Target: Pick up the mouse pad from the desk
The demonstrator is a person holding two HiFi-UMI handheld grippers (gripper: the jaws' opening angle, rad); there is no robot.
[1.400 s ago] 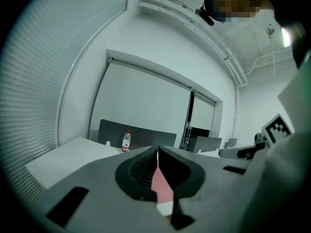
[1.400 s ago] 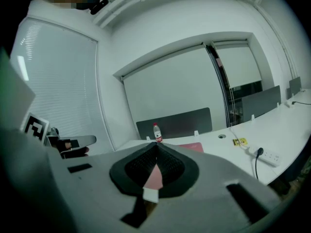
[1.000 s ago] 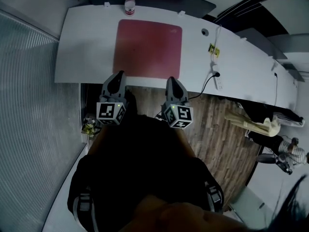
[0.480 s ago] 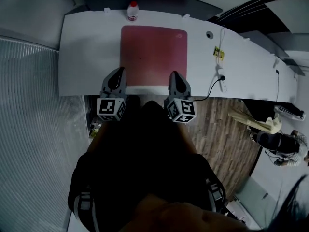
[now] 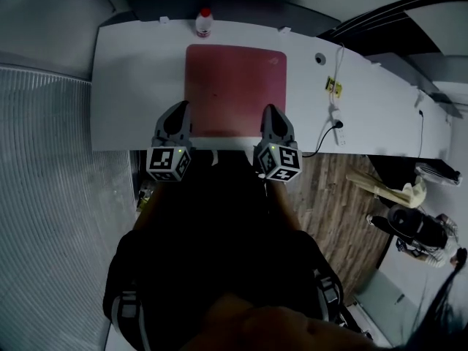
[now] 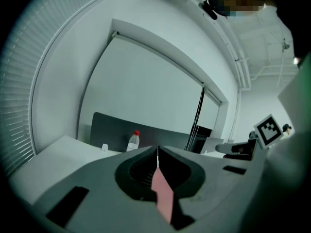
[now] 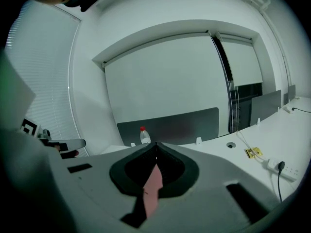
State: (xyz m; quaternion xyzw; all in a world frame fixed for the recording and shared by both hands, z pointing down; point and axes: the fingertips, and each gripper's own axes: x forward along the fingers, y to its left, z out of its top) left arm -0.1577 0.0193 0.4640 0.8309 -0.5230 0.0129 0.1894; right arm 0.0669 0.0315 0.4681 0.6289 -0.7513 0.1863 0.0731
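The mouse pad [image 5: 235, 86] is a dull red rectangle lying flat on the white desk [image 5: 131, 86]. In the head view my left gripper [image 5: 180, 108] hovers at the pad's near left edge. My right gripper [image 5: 271, 112] is over the pad's near right part. Both are shut with nothing held. The left gripper view has its closed jaws [image 6: 157, 152] filling the lower frame, with a sliver of the pink pad [image 6: 163, 193] showing below the tips. The right gripper view is the same: closed jaws [image 7: 156, 147] and a strip of pad [image 7: 153, 186].
A small bottle with a red cap [image 5: 204, 22] stands just behind the pad, in front of a dark divider panel [image 5: 219, 2]. To the right are a cable hole [image 5: 319, 58], a yellow tag [image 5: 333, 87] and a power strip [image 5: 337, 126] with its cord. Blinds cover the left.
Both grippers have moved forward from the desk's near edge to over the near part of the pad. Both stayed shut.
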